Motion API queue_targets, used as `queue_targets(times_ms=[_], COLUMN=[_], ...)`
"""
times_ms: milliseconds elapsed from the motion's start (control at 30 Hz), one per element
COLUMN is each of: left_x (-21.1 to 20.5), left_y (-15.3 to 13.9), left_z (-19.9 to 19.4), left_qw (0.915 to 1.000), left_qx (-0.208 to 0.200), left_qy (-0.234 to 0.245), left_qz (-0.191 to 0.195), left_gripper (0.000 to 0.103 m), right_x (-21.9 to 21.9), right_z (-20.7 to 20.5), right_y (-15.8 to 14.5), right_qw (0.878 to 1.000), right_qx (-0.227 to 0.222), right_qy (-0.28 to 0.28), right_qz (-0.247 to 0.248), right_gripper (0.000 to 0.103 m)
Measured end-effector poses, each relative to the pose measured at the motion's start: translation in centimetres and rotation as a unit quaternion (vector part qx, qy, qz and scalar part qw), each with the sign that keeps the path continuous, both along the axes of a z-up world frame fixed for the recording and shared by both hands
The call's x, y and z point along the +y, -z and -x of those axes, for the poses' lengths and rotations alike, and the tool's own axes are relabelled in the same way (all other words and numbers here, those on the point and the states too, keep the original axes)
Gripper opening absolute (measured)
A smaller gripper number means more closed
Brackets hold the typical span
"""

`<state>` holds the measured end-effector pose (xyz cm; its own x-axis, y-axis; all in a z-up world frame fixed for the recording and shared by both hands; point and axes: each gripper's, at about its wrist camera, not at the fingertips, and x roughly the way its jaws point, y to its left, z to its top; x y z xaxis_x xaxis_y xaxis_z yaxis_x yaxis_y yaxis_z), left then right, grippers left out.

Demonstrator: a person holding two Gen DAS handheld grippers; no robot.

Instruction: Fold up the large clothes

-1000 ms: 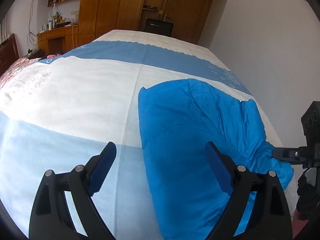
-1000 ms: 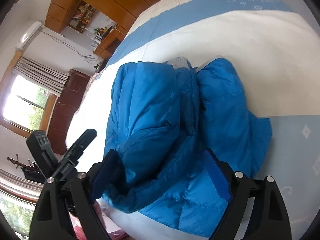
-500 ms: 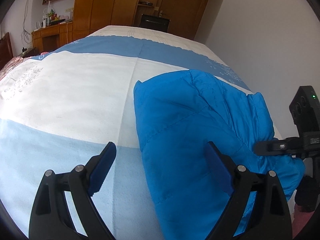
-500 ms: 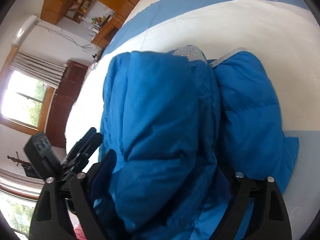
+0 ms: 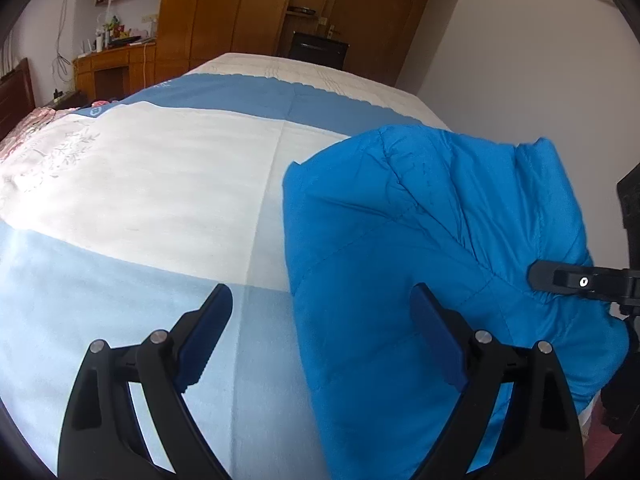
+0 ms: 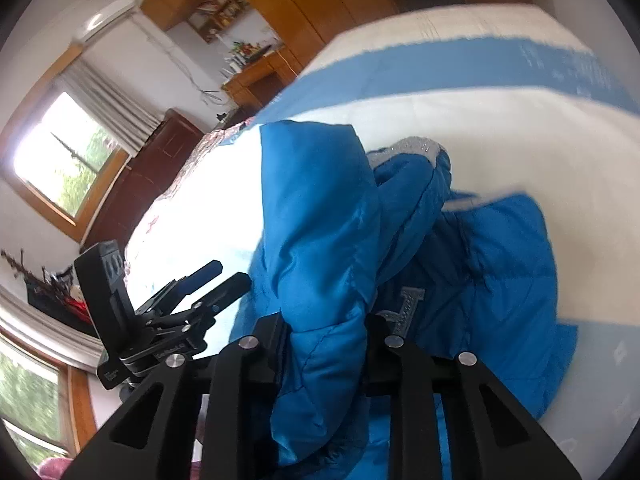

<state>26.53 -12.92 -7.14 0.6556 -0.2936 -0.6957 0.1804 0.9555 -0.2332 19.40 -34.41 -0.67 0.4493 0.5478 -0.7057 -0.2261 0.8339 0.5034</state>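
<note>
**Jacket pinched for the next fold**

Puffy bright-blue quilted jacket (image 5: pixel 420 240) lies on the striped blue-and-white bed (image 5: pixel 160 168), at its right edge. Our right tongs (image 6: pixel 326 332) clamp a bunched fold; left tongs (image 5: pixel 320 320) gape empty. Next, we judge, carry that fold across. Silver lettering is unreadable.
</note>
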Motion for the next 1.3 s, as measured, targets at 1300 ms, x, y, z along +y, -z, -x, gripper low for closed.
queue_targets(times_ms=[1300], left_x=[-9.3], left_y=[3.7], left_z=[0.9], left_qw=[0.9884], left_qx=[0.050], left_qy=[0.142], left_qz=[0.018], left_gripper=[0.094], right_x=[-13.6], right_z=[5.3], right_y=[10.7], right_qw=[0.981], right_qx=[0.010], right_qy=[0.114], right_qz=[-0.158], right_gripper=[0.036])
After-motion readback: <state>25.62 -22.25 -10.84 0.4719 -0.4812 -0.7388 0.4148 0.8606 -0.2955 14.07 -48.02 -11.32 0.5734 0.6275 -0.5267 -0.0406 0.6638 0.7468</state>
